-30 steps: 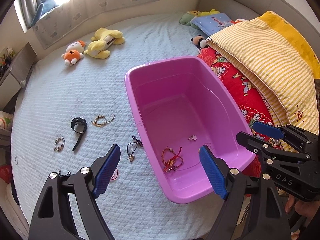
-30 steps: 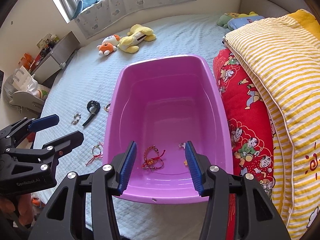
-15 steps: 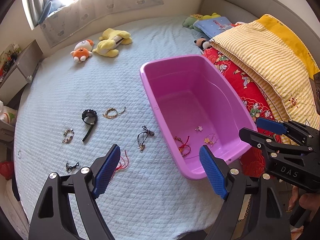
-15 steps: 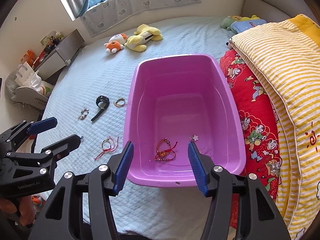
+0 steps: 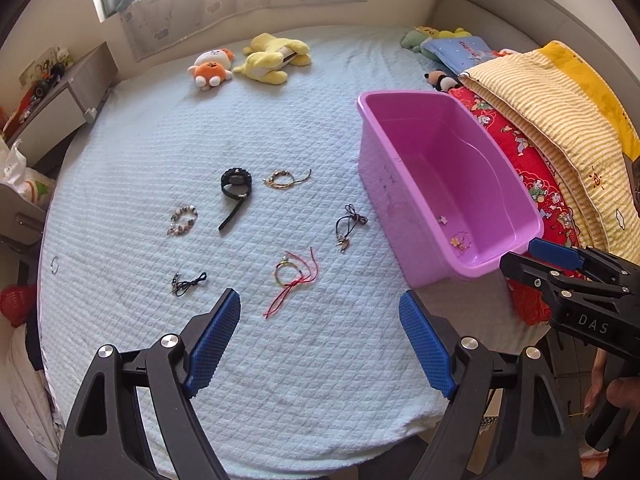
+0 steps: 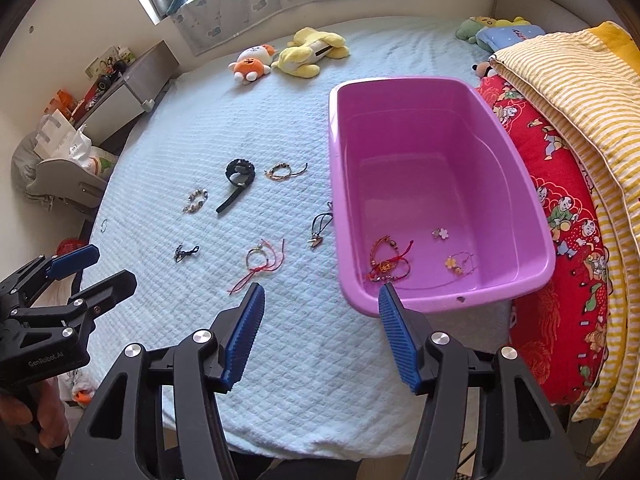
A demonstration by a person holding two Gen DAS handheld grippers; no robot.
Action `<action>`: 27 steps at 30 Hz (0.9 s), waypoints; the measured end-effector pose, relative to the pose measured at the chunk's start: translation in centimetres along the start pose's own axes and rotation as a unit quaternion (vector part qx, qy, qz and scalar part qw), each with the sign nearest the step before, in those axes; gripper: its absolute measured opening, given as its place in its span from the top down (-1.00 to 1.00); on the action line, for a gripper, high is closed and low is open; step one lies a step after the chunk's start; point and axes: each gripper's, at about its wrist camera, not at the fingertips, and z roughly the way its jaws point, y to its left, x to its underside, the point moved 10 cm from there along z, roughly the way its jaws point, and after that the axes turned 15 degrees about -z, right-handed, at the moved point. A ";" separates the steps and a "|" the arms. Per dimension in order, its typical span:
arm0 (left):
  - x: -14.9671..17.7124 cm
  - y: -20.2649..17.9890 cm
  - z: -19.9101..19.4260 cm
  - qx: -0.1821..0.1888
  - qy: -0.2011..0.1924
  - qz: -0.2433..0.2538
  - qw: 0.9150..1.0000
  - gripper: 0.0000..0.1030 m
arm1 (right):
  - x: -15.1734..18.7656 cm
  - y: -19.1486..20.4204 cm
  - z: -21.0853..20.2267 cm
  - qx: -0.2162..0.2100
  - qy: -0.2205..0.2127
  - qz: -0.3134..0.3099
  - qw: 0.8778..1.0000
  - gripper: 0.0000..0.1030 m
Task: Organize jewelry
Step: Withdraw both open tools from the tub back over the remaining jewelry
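The left gripper is standing wide open with nothing between its blue pads, hanging over the near edge of a pale blue quilted bed. The right gripper is standing partly open, its jaws opening, and nothing is lying between them either; its right pad is showing in front of the near left corner of a pink tub.

Just beyond the left gripper a red-cord bracelet is lying on the bed. Left of it a small black cord piece is lying, and farther right, near the tub's left wall, a black cord pendant. Farther off, a beaded bracelet, a black watch and a braided bracelet are lying in a loose row.

The tub is sitting on the right side of the bed, touching a red printed quilt with a yellow striped quilt on top. Inside the tub, at its near end, a red bracelet, a flower charm and a thin flower bracelet are lying apart.

At the far side two plush toys are lying near the window.
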 end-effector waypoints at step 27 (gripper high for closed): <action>3.3 19.7 -1.6 -0.027 0.001 -0.083 0.996 -0.57 | 0.5 17.3 3.5 -0.034 0.014 0.000 0.999 -0.14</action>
